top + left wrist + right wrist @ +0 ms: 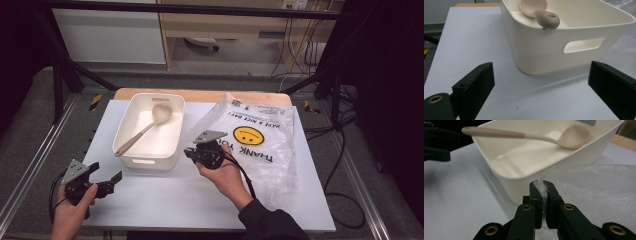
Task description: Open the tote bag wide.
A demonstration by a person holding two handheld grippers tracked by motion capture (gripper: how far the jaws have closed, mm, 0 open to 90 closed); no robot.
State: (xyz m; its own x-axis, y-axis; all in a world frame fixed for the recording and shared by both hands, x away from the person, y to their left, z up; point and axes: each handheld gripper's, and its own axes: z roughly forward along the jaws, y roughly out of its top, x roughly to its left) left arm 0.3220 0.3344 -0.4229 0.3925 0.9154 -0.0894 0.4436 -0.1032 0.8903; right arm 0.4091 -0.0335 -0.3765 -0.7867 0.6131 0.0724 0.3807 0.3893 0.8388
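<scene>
A clear plastic bag (pixel 260 135) printed with a yellow smiley face lies on the white table, to the right of a cream tub (pixel 131 135). A beige ladle (pixel 145 129) rests slantwise in the tub, its handle end over the near rim. My right gripper (pixel 190 151) is shut on the bag's left edge; in the right gripper view the thin film (pixel 543 191) is pinched between the jaws, lifted off the table just in front of the tub (pixel 524 162). My left gripper (pixel 106 181) stands open at the near left, facing the tub's handle cut-out (pixel 584 45), with nothing between its jaws.
The white table sheet (pixel 165 200) covers a wooden top (pixel 200 95). Black frame bars slant at both back corners. Cables trail on the floor at the right (pixel 345 145). Bare table lies between the two hands.
</scene>
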